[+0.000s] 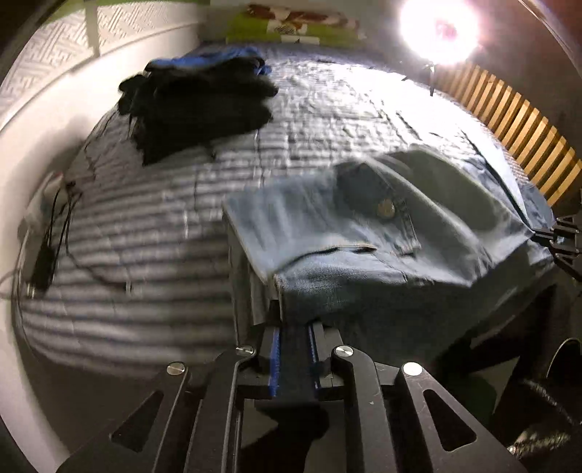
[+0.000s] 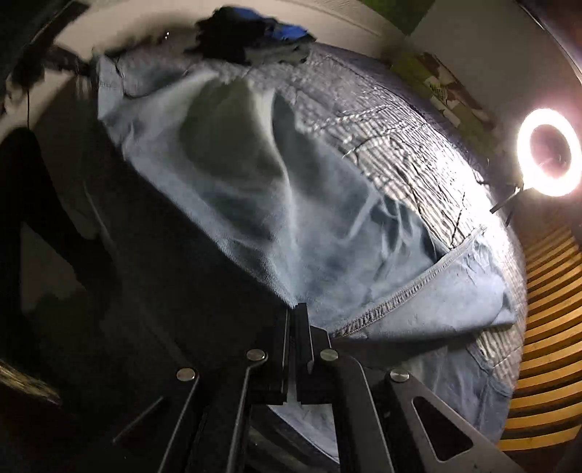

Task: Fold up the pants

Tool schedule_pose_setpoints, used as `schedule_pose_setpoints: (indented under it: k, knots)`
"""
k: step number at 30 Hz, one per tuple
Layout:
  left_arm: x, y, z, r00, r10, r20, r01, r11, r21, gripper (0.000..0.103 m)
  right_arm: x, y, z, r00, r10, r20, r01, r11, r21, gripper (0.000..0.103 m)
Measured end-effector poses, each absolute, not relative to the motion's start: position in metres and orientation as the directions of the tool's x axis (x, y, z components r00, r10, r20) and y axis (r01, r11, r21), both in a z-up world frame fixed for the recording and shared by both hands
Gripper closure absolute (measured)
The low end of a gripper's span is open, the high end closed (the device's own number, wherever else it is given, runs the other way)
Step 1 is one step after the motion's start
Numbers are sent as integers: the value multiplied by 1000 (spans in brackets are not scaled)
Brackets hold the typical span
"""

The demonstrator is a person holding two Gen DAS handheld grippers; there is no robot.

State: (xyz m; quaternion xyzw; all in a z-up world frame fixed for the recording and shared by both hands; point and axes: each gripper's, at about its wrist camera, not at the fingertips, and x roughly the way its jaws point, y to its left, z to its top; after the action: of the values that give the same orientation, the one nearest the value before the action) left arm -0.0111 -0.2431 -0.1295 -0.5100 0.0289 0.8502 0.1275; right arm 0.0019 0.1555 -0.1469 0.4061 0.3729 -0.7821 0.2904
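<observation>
While both grippers pinch them, pale-blue jeans (image 1: 363,240) hang creased; blurred.

There is one pair of light blue jeans (image 1: 349,233) on one bed with a striped quilt (image 1: 145,236). One pile of dark folded clothes (image 1: 196,105) lies on the bed; how many pieces are in it, I cannot tell. One ring lamp (image 2: 549,152) shines. One patterned pillow (image 1: 291,22) is at the bed's far end. Two grippers are visible: the left gripper (image 1: 294,327) and the right gripper (image 2: 295,313).
</observation>
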Motion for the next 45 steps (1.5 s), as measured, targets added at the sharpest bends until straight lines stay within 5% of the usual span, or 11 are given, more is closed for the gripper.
schedule_pose_setpoints:
  k: [9, 13, 20, 25, 26, 28, 29, 37, 40, 44, 45]
  knots:
    - [24, -259, -122, -440, 242, -865, -182, -967, -178, 72, -2, 155, -157, -516, -142, -845, 756, -540, -371, 101]
    - [27, -224, -115, -508, 55, -860, -259, -962, 91, 71, 2, 151, -158, -520, -132, -844, 758, -526, -385, 101]
    - [10, -149, -119, -521, -51, -852, -552, -741, 382, 49, -4, 150, -148, -510, -139, -849, 758, -538, -368, 101]
    - [-13, -129, -138, -480, -110, -870, -665, -602, 443, 49, -4, 148, -141, -535, -134, -834, 750, -531, -395, 101]
    - [-16, -128, -141, -464, -112, -879, -680, -591, 435, 55, -6, 147, -139, -535, -134, -834, 749, -533, -394, 101]
    - [-17, -127, -146, -450, -120, -885, -701, -567, 433, 96, -8, 147, -138, -537, -132, -833, 743, -540, -394, 101]
    - [-18, -127, -147, -444, -123, -887, -703, -566, 430, 103, -9, 146, -137, -539, -130, -832, 741, -542, -396, 101]
    - [-18, -162, -101, -517, -67, -853, -568, -719, 401, 103, -13, 147, -92, -588, -186, -787, 710, -586, -392, 101]
    - [-12, -161, -108, -477, -61, -877, -608, -697, 380, 94, -14, 146, -93, -584, -175, -793, 710, -583, -394, 101]
    - [-7, -142, -133, -446, -85, -891, -689, -603, 403, 37, -15, 143, -105, -562, -153, -813, 713, -588, -383, 101]
    - [-8, -138, -140, -440, -83, -894, -709, -579, 402, 35, -15, 142, -107, -561, -150, -814, 713, -586, -384, 101]
